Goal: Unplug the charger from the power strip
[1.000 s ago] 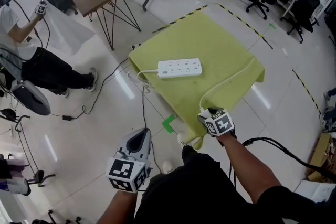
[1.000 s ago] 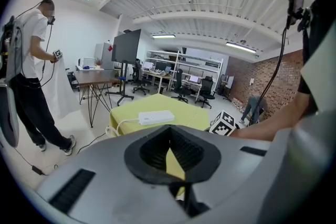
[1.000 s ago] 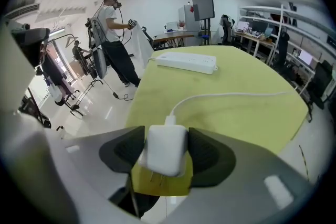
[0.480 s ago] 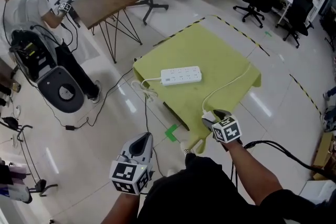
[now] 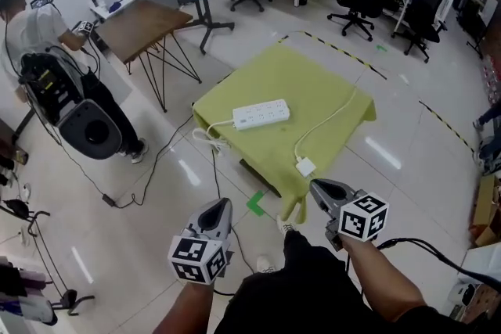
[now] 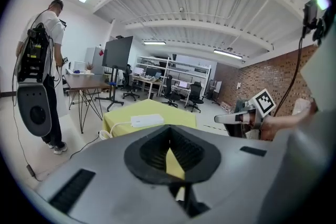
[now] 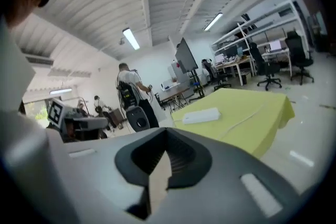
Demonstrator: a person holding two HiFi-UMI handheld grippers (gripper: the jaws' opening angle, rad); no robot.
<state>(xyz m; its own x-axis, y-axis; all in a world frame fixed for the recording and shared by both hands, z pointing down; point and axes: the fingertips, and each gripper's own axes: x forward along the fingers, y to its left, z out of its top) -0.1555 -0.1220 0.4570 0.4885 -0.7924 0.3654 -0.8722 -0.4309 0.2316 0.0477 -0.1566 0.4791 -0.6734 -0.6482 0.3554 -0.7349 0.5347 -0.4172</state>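
A white power strip (image 5: 261, 114) lies on the yellow-green cloth table (image 5: 313, 82); it also shows in the left gripper view (image 6: 147, 120) and the right gripper view (image 7: 201, 115). A white charger (image 5: 305, 167) rests alone on the cloth near the front edge, apart from the strip. Its cable (image 5: 333, 117) runs to the far right edge. My right gripper (image 5: 317, 186) hovers just in front of the charger; its jaws have just closed, with nothing between them. My left gripper (image 5: 221, 206) hangs over the floor to the left, shut and empty.
A person with a backpack device (image 5: 47, 51) stands at the left beside a wooden table (image 5: 145, 23). The strip's cord (image 5: 210, 138) drops to the floor, where more cables lie. Green tape (image 5: 256, 204) marks the floor. Office chairs (image 5: 352, 0) and desks line the back.
My right gripper has risen off the table's front edge and come back toward me. The charger it covered now lies bare on the cloth. The left gripper rose slightly.
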